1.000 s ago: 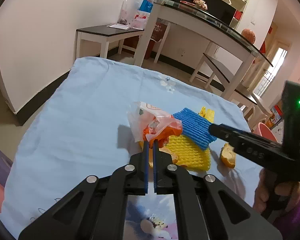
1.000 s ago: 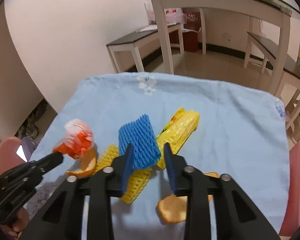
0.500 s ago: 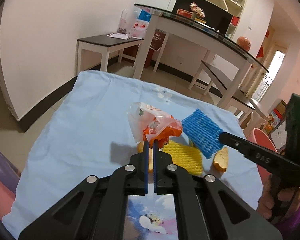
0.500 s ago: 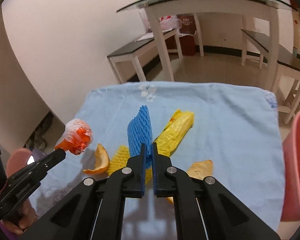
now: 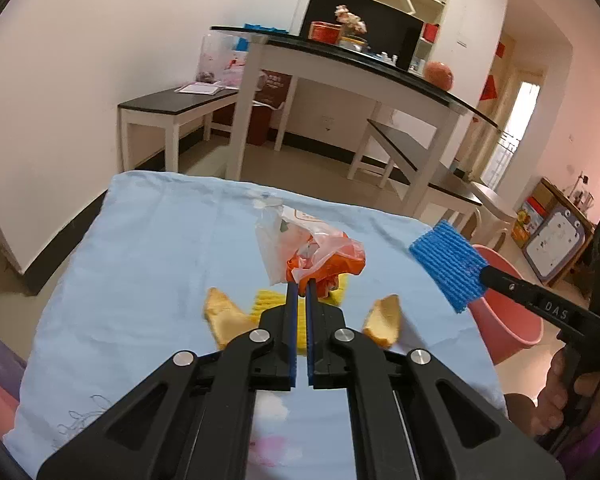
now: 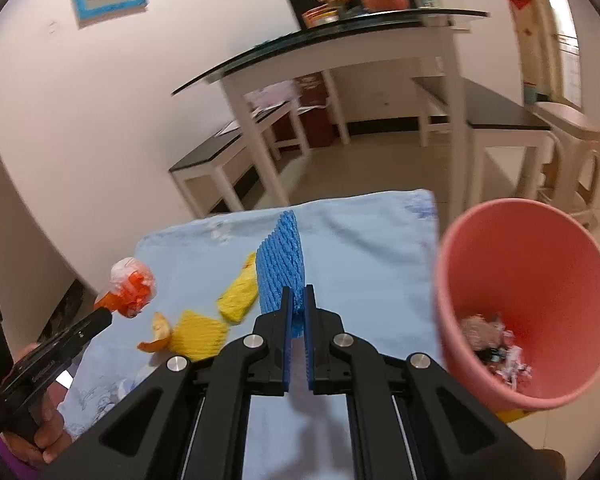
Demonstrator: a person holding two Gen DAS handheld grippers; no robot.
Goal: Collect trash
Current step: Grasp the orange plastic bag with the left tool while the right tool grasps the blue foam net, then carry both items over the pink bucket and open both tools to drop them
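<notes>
A pale blue cloth (image 5: 148, 248) covers the whole tabletop, with a faint floral print near the far edge and another at the near edge. Near the middle lie two pieces of yellow foam net (image 6: 198, 334), one closer to the near edge, the other (image 6: 240, 294) just beyond it. An orange peel (image 6: 158, 334) rests against the left side of the nearer net. A second peel (image 5: 384, 320) lies to the right of the nets, towards the right edge.
</notes>
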